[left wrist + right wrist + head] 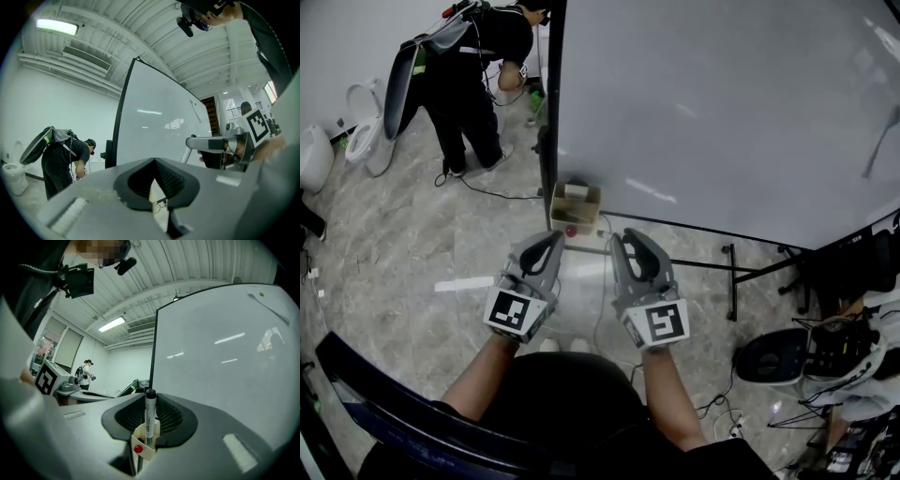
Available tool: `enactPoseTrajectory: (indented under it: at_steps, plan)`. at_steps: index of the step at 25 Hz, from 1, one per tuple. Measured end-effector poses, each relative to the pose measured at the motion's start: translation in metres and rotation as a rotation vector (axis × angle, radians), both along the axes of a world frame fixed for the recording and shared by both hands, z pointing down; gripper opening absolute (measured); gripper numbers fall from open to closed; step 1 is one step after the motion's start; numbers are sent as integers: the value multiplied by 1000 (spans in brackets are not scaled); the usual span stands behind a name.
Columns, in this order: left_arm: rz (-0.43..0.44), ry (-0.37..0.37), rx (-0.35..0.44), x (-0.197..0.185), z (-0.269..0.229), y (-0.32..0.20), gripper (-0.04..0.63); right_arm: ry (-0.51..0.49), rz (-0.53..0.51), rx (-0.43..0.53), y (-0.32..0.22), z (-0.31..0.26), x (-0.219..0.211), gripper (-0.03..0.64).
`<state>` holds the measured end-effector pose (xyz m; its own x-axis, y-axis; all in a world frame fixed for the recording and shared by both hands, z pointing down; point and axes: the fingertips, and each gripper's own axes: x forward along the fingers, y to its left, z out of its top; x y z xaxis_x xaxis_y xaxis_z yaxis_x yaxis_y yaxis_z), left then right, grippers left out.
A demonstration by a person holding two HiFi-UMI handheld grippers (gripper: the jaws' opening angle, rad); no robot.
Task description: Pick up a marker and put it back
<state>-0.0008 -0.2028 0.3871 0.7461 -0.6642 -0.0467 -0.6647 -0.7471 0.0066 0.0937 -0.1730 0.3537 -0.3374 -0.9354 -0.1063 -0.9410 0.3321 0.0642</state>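
Marker (149, 417) (just one) clamped by fingers of right gripper (151, 398); left gripper (154, 161) fingers closed, empty.

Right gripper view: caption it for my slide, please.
Right gripper grips an upright black-capped marker before the whiteboard.

Bright overhead strip lights (56, 26), whiteboard (722, 112) glare, fisheye-warped edges.

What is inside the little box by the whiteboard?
A white thing lies inside the box, near its back wall. A red round thing sits on the front, outside. The walls hide the bottom, so more may lie there.
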Motion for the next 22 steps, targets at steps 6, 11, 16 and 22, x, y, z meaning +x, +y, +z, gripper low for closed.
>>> enactPoseTrajectory:
  at_steps: [6,11,16,22]
  plan:
    - [5,1,7,-3,-3,8,2,-9,6,21,16,-11,0,80]
    - [11,-1,7,-4,-4,12,2,-10,13,37,24,-18,2,80]
    - [16,-10,14,-4,-3,16,0,-11,11,46,27,-21,2,80]
    - [14,20,8,-9,-4,16,3,-13,7,40,26,-18,-3,80]
